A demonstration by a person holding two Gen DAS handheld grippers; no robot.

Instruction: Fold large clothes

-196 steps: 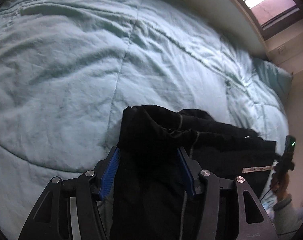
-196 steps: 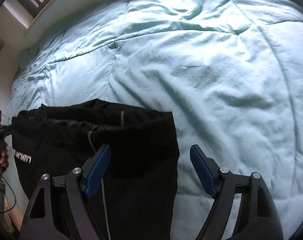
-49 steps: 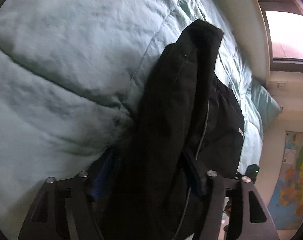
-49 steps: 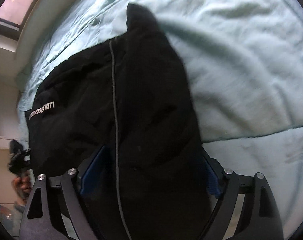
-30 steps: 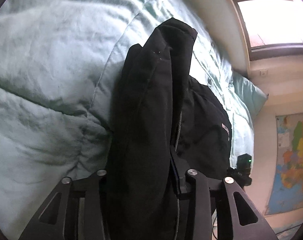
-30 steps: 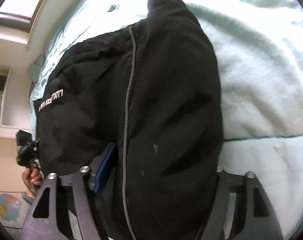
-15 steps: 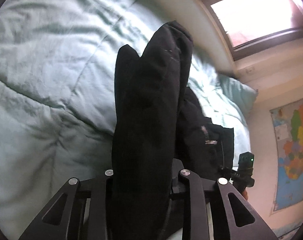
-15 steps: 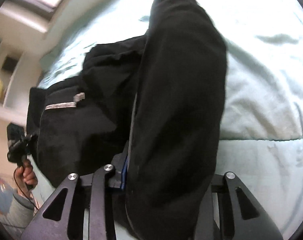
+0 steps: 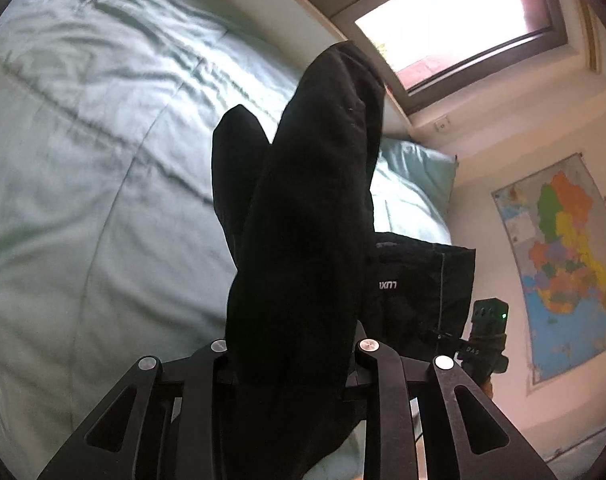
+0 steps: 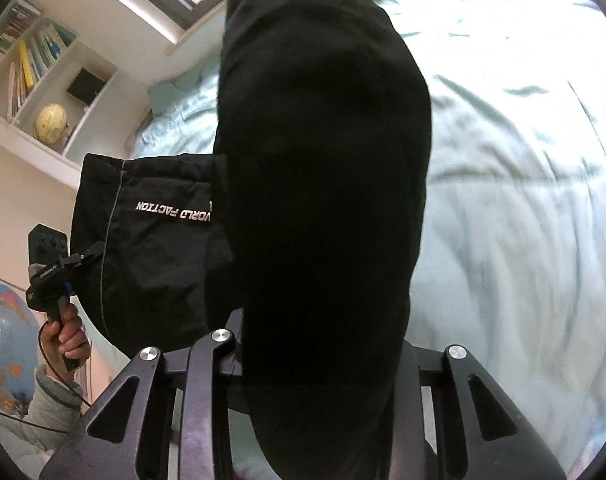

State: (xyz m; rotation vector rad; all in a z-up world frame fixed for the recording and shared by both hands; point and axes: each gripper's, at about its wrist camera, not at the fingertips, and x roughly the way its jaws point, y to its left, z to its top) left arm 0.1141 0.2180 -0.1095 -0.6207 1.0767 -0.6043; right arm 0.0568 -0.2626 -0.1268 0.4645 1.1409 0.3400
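Note:
A large black garment with white lettering hangs lifted above the pale green bed. My left gripper is shut on a thick fold of it, which drapes over the jaws and hides the pads. My right gripper is likewise shut on a bulky fold at the garment's other side. A flat panel of the cloth stretches between the two grippers. The right gripper shows at the panel's far edge in the left wrist view. The left gripper, held by a hand, shows in the right wrist view.
The green quilted duvet spreads wide below, with a pillow by the wall. A window sits above the bed, and a wall map hangs near it. Bookshelves and a globe stand at the bedside.
Both grippers closed on the garment's folds and rose, lifting it off the duvet. The lettered panel now hangs stretched between them, and more of the room shows.

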